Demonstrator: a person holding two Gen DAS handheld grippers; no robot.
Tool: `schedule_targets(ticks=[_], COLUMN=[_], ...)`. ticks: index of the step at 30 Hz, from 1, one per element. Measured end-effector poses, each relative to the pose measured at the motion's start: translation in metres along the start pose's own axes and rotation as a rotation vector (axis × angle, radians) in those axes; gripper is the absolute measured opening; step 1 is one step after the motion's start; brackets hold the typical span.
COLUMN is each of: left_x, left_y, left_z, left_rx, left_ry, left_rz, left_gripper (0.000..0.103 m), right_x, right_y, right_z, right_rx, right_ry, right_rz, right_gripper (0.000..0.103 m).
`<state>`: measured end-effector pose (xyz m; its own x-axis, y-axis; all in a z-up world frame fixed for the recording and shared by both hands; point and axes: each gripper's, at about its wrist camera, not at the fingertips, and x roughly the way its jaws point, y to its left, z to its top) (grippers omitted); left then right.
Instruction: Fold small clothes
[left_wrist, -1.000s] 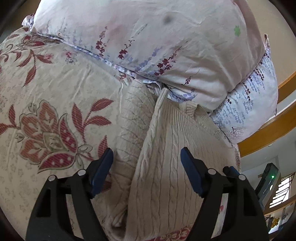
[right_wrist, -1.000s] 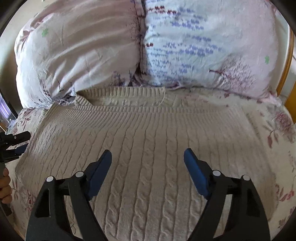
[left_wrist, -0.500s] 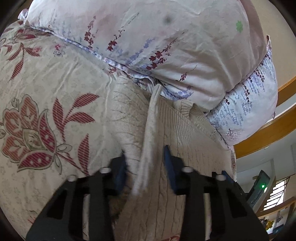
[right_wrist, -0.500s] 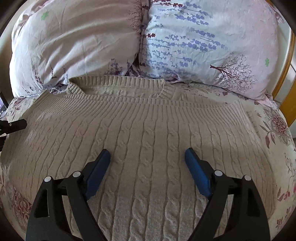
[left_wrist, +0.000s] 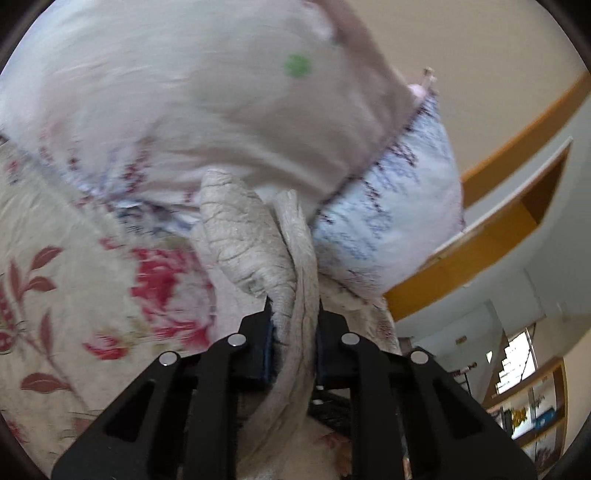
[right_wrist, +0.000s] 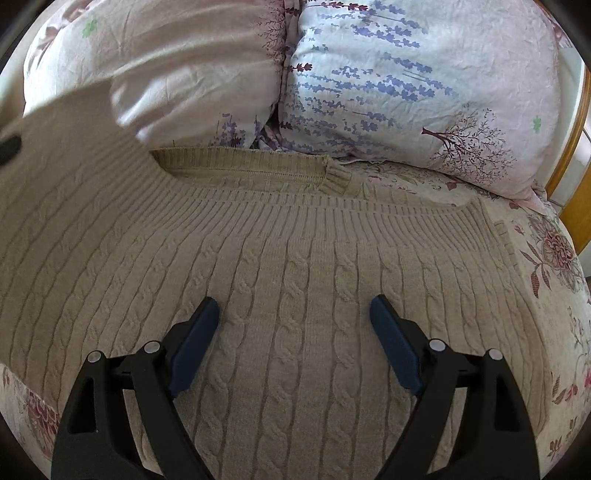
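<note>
A beige cable-knit sweater (right_wrist: 295, 258) lies spread flat on the floral bedsheet, its neckline toward the pillows. My left gripper (left_wrist: 293, 325) is shut on the sweater's left edge (left_wrist: 255, 240) and holds it lifted off the bed; the raised part shows in the right wrist view (right_wrist: 70, 125) at the far left. My right gripper (right_wrist: 293, 321) is open and empty, just above the middle of the sweater's body.
Two floral pillows stand behind the sweater, a pink one (right_wrist: 177, 62) and a blue-flowered one (right_wrist: 417, 92). The floral bedsheet (left_wrist: 74, 280) lies to the left. A wooden bed frame (right_wrist: 569, 147) runs along the right. Shelves (left_wrist: 517, 229) show beyond.
My left gripper has closed on the sweater's left edge and lifted it up off the bed. My right gripper has moved slightly back toward the hem and stayed open.
</note>
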<state>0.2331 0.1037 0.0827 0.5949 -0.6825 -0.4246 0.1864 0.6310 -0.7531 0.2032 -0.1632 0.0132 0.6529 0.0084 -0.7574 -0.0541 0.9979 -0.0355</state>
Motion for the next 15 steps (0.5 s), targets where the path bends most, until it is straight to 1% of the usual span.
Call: schedule_targets(ticks=[2,5,9,10,12,13,15], left_x=[0.007,0.021,0.045,0.055,0.076,0.086,0.109], left_y=[-0.011,-0.026,-0.052,-0.060,-0.076,-0.082,-0.092], left_z=[-0.002,-0.004,-0.009,-0.012,-0.019,-0.023,-0.036], left_rx=[0.012,0.021,0.041,0.048,0.064,0.066,0.067], left_ry=[0.007,0.021,0.048,0.060,0.088,0.104,0.146], left_rz=[-0.027,-0.058,-0.104,-0.116,-0.131,-0.137,-0.147], left_gripper=[0.016,0.016,0.015,0.015,0.015,0.015,0.015], right_x=[0.000,-0.014,-0.041,-0.047,-0.053,-0.057,-0.063], right_y=[-0.002,-0.024,-0.075,-0.091,-0.116,-0.136,-0.162], right_z=[0.002,0.003,-0.002,-0.004,-0.007,-0.011,-0.019], right_rx=[0.003,0.072,0.180,0.204,0.247,0.298,0.379], right_ry=[0.006,-0.008,-0.079,-0.086,-0.086,-0.096,-0.121], right_rz=[0.016,0.105,0.146,0.165,0.233,0.273,0.288], right_gripper=[0.086,0.086,0.086,0.086,0.086,0.086,0.086])
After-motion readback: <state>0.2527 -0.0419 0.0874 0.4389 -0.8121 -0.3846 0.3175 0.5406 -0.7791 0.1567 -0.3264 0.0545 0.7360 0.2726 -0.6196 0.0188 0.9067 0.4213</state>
